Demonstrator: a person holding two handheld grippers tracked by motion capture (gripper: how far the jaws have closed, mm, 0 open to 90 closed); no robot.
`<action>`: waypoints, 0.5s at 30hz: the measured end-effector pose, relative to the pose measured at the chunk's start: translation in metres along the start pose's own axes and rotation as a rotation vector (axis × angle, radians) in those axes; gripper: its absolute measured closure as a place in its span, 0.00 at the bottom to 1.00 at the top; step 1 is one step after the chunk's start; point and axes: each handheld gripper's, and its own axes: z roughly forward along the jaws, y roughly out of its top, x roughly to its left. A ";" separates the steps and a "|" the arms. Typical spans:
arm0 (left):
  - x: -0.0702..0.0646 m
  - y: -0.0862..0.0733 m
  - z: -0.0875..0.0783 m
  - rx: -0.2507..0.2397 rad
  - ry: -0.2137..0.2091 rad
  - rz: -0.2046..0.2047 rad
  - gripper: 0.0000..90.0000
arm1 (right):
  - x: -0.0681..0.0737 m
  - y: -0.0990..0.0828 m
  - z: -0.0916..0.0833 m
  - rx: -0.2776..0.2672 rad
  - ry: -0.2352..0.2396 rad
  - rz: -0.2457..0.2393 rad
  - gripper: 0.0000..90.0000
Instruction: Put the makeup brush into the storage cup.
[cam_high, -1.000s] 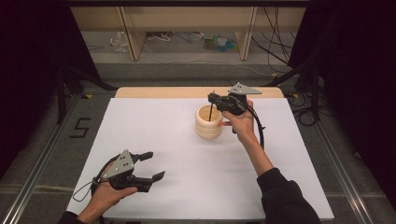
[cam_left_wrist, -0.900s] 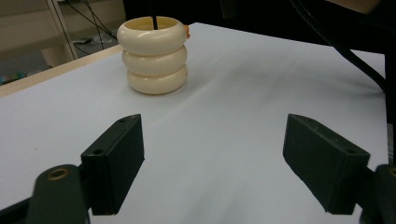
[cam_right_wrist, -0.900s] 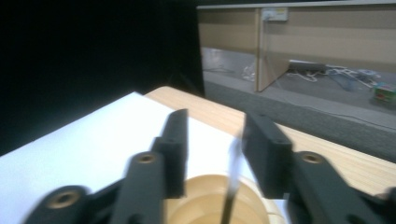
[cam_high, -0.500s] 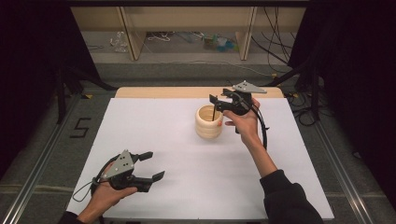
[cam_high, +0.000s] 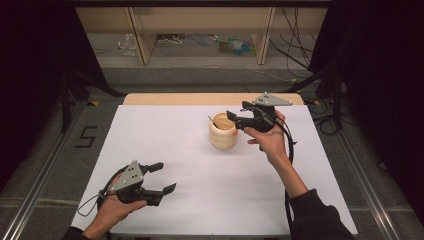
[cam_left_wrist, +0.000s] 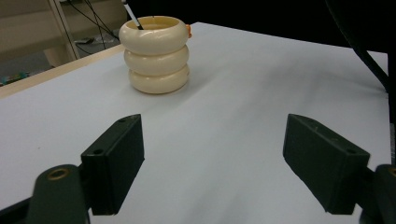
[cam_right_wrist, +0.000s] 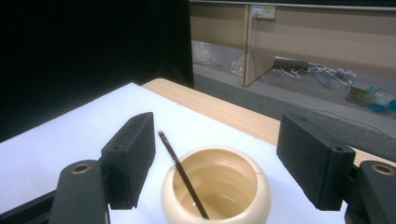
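The right gripper (cam_high: 231, 119), its jaws just opened and empty, hovers above the cup (cam_high: 223, 134). The thin stick (cam_right_wrist: 183, 174) inside looks light and stiff, best pinched near its top. The left gripper (cam_high: 162, 177) rests spread apart.

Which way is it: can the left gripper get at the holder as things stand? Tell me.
Probably yes. The left gripper has open jaws, and bare white table lies between it and the holder; nothing blocks the way, though the hand must travel forward.

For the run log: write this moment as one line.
right gripper: fingers just opened, empty, above holder | pen: leaning inside cream holder | left gripper: open, empty, near table edge
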 end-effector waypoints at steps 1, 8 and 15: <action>0.000 0.000 0.000 -0.001 0.001 -0.001 0.23 | 0.003 0.001 -0.003 0.005 0.008 0.006 0.32; -0.001 0.001 -0.001 -0.007 0.007 0.002 0.23 | 0.019 0.003 -0.018 -0.038 0.043 -0.024 0.30; 0.001 0.001 -0.001 -0.008 0.011 -0.002 0.23 | 0.025 -0.006 -0.029 -0.035 0.049 -0.036 0.30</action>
